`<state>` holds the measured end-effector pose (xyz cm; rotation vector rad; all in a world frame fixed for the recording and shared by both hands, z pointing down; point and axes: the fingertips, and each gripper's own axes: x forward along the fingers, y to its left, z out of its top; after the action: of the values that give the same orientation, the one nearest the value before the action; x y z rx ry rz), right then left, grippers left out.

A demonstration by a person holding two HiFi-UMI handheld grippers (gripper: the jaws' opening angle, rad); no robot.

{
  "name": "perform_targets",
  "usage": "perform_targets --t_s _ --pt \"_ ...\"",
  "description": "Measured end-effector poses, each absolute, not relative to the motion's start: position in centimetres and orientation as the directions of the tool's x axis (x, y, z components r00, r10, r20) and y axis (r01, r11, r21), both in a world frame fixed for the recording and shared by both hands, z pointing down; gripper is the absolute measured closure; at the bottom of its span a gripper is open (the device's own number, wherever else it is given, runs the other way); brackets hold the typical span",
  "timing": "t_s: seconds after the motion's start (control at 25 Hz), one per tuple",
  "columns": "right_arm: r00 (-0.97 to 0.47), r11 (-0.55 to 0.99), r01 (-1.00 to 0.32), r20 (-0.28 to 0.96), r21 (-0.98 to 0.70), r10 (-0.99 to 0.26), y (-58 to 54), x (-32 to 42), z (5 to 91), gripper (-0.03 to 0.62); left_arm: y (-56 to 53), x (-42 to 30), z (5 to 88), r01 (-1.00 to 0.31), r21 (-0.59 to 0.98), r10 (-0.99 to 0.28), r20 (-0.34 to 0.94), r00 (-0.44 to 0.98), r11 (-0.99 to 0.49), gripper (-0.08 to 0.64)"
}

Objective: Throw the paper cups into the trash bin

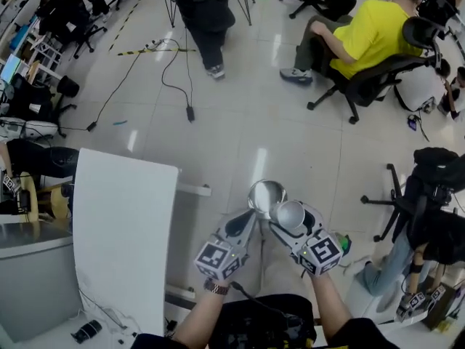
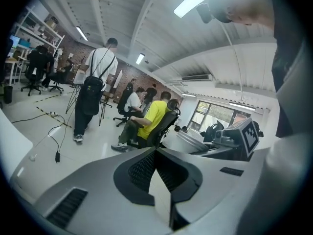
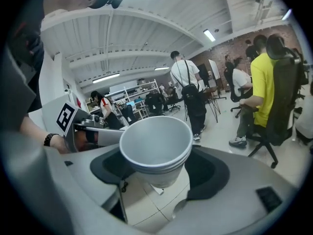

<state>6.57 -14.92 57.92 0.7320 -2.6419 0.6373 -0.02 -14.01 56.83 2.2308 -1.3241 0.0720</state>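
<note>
The right gripper [image 3: 157, 169] holds a nested stack of white paper cups [image 3: 155, 148] in the air, just right of the white table [image 1: 123, 224]. Its jaws are spread wide around the stack's lower wall. The cups' open mouths tilt back toward the gripper's camera, and at least two rims show, one inside the other. The left gripper [image 2: 155, 153] is level with it and closer to the table, and the two nearly touch at their tips. Its ribbed pads meet at the tips, with only pale floor showing through the wedge behind them. It carries nothing.

The table is the largest thing in the head view, a long pale slab running up the frame at the person's left. Well beyond the table and far to its right, a seated person in a yellow shirt [image 1: 370, 35] leans back in a black office chair. Straight past the table's far end, a standing person in dark clothes [image 1: 207, 13] faces away beside a tripod.

Right of the table, just past the gripper tips, is a round shiny bin [image 1: 265, 193] that appears to stand on the floor. The cups are beside its rim, not in it. A thin black cable [image 1: 174, 78] loops over the tiles beyond the table's far end.
</note>
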Motion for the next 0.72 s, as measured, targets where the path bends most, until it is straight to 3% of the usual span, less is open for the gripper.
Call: perform_targets --t_s 0.72 --pt "-0.773 0.757 -0.542 0.570 -0.364 -0.279 -15.2 3.9 78.5 0.232 -13.8 -1.7 77.8 -0.861 0.444 -0.734 0.493 0.467 -0.250 0.557"
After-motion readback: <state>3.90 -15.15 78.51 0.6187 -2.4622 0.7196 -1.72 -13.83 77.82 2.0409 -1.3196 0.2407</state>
